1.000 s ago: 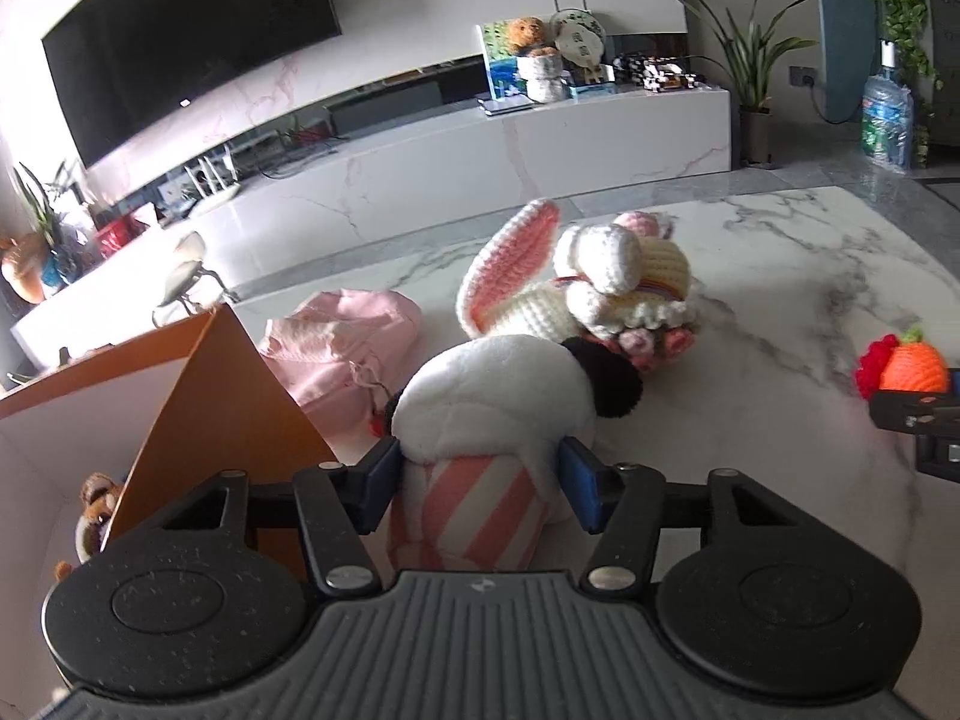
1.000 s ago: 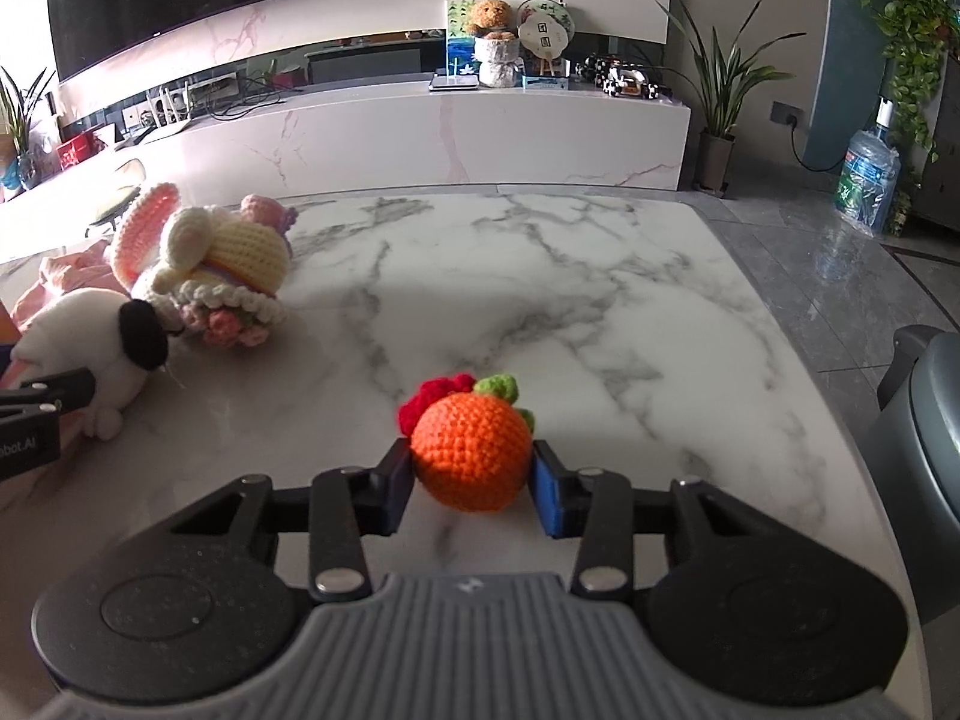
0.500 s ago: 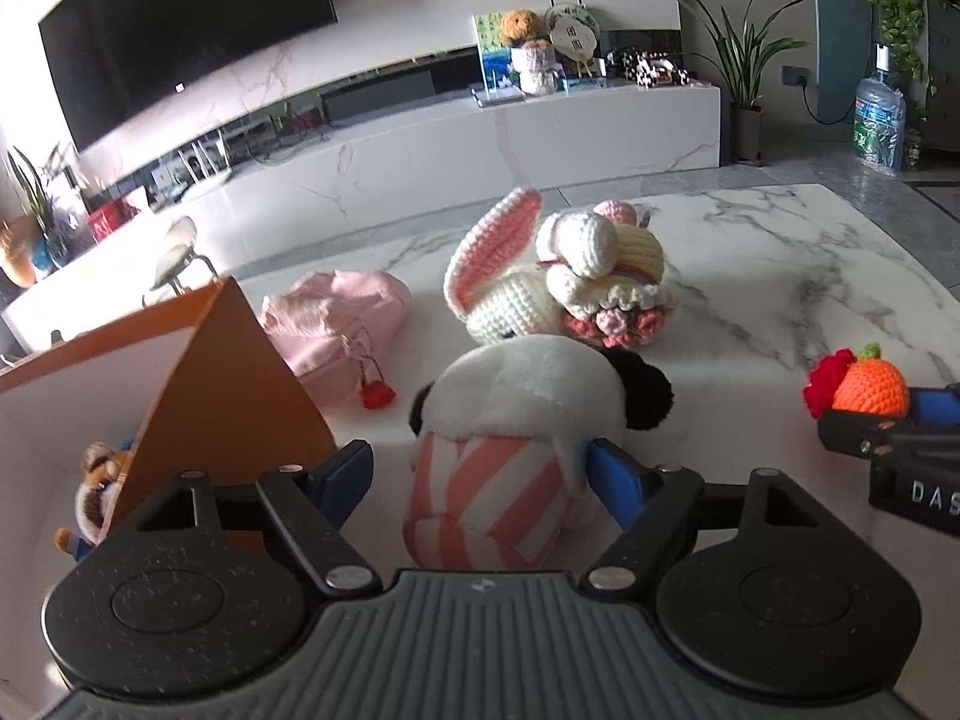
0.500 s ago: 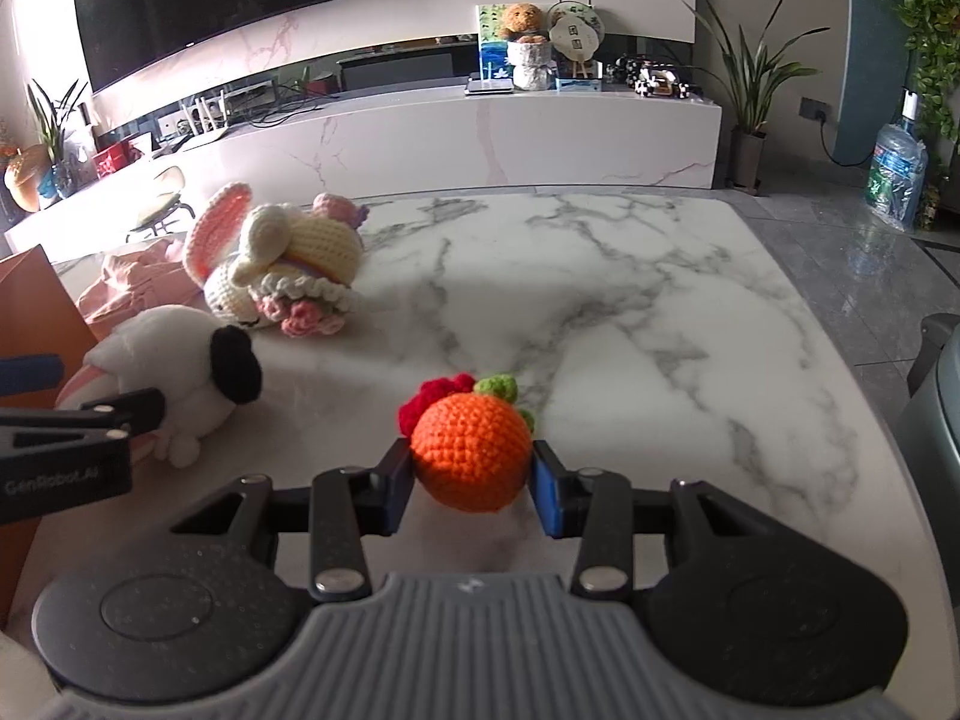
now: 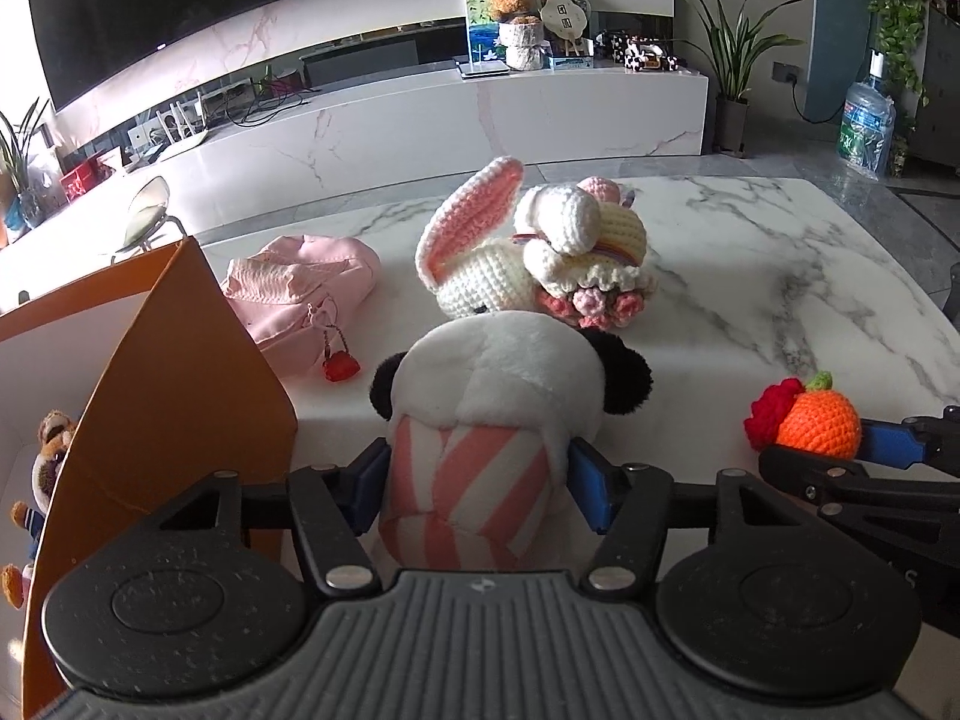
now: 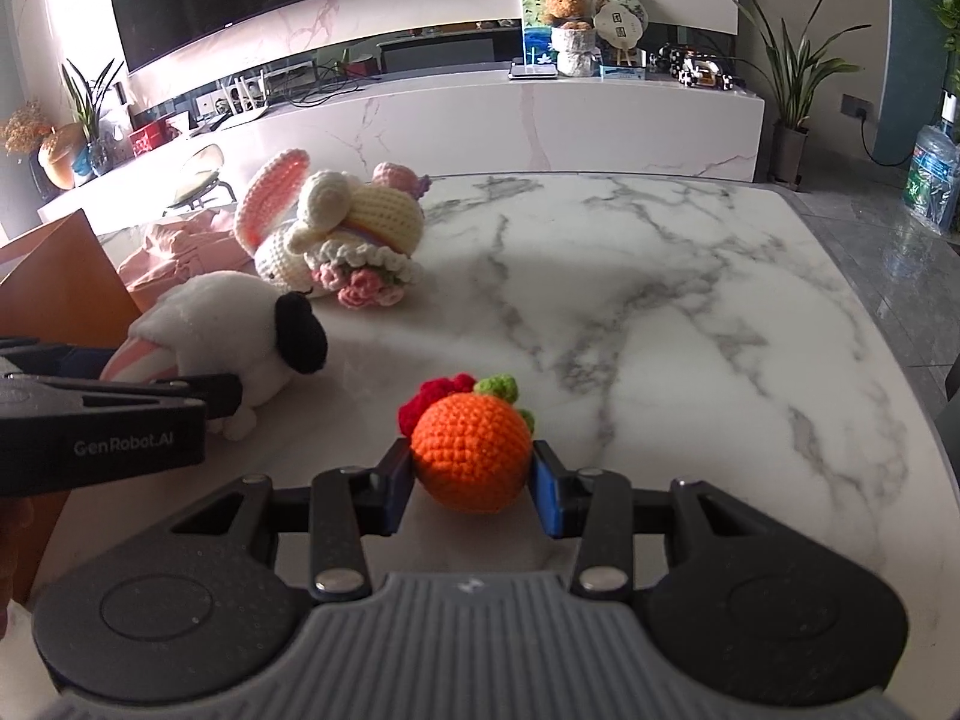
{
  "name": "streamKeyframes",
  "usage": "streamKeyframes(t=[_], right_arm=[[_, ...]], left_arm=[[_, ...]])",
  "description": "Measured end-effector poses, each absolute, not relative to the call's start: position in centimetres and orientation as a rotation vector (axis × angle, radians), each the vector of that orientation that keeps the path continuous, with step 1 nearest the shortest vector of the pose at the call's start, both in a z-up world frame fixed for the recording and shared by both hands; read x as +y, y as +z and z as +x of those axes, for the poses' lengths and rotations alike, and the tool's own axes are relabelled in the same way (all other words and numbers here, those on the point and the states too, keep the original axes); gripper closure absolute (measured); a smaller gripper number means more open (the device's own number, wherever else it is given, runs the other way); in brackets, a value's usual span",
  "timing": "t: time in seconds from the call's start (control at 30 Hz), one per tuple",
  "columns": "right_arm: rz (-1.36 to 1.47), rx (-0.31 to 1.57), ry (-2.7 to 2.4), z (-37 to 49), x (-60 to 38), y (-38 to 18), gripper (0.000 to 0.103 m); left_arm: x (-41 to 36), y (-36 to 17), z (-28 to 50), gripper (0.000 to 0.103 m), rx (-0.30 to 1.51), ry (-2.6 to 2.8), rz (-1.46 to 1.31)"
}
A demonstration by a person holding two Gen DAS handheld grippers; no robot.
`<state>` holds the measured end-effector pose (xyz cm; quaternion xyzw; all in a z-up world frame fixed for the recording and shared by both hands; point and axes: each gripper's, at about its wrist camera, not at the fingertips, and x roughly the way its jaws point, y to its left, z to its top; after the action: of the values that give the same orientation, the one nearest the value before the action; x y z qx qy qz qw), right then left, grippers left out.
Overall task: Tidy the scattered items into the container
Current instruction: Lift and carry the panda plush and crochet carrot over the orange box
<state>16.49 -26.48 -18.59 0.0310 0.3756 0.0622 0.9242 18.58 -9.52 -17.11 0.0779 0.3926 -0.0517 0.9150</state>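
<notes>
The left gripper (image 5: 479, 483) has the plush panda (image 5: 504, 414) between its blue pads; its jaws have just been closing, and the pads now press against the pink-and-white striped body on both sides. The panda lies on the marble table (image 5: 780, 276), head pointing away, just right of the orange cardboard box (image 5: 180, 396), the container, whose open inside at the far left edge already shows a small brown plush toy (image 5: 51, 444). The right gripper (image 6: 474, 480) is clamped on the crocheted orange (image 6: 471, 450), with red and green trim on its far side, near the table's front edge and to the right of the panda. Further back, a crocheted bunny (image 5: 528, 258) with a pink-lined ear lies on its side, touching the panda's head in the left wrist view. A pink bag (image 5: 300, 288) with a small red charm (image 5: 341, 366) sits left of the bunny, beside the box.
</notes>
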Motion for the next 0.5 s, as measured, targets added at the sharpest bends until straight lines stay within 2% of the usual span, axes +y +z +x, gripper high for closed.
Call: streamKeyframes(t=[0.5], right_arm=[[0.032,0.743,0.159,13.1,-24.1,-14.7,0.059]], left_arm=[[-8.7,-12.8,14.5,0.034,0.77,-0.123,0.142]])
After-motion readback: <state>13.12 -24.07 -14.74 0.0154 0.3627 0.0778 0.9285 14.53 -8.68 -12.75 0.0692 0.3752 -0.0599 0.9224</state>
